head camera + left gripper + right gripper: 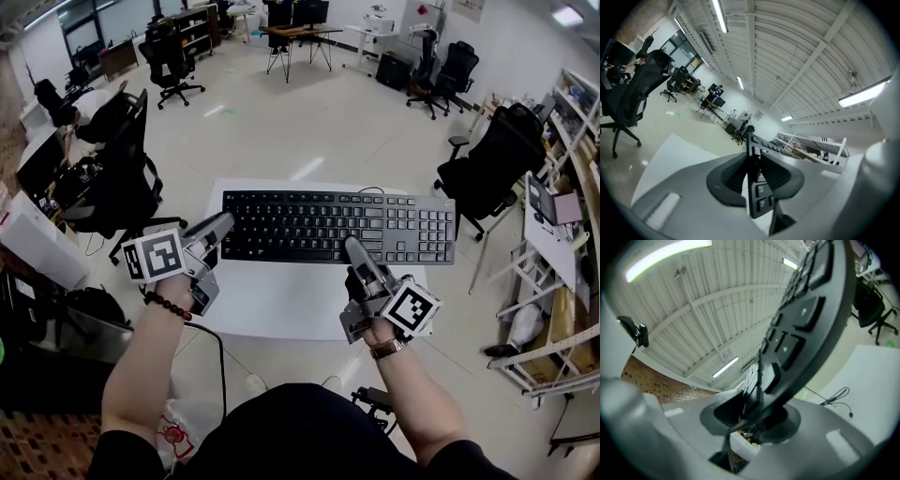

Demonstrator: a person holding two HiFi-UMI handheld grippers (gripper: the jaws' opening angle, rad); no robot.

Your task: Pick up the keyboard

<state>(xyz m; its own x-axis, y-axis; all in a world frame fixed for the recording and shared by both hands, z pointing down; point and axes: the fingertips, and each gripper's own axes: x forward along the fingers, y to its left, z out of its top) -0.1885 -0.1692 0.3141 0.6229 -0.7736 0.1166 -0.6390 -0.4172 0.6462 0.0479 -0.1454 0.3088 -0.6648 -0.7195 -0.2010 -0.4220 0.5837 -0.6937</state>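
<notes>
A black full-size keyboard [337, 225] lies level and crosswise over the white table [281, 305]; its right end reaches past the table's right edge. My left gripper [223, 228] is shut on the keyboard's left end, and in the left gripper view the keyboard [758, 190] shows edge-on between the dark pads. My right gripper [353, 249] is shut on the front edge right of the middle. In the right gripper view the keyboard [806, 315] rises from between the jaws, keys facing the camera. It looks held a little above the tabletop.
Black office chairs stand to the left [122, 173] and to the right [497, 169] of the table. A shelf rack [562, 281] with clutter runs along the right side. A thin cable [836, 397] lies on the table. More desks [295, 33] stand far back.
</notes>
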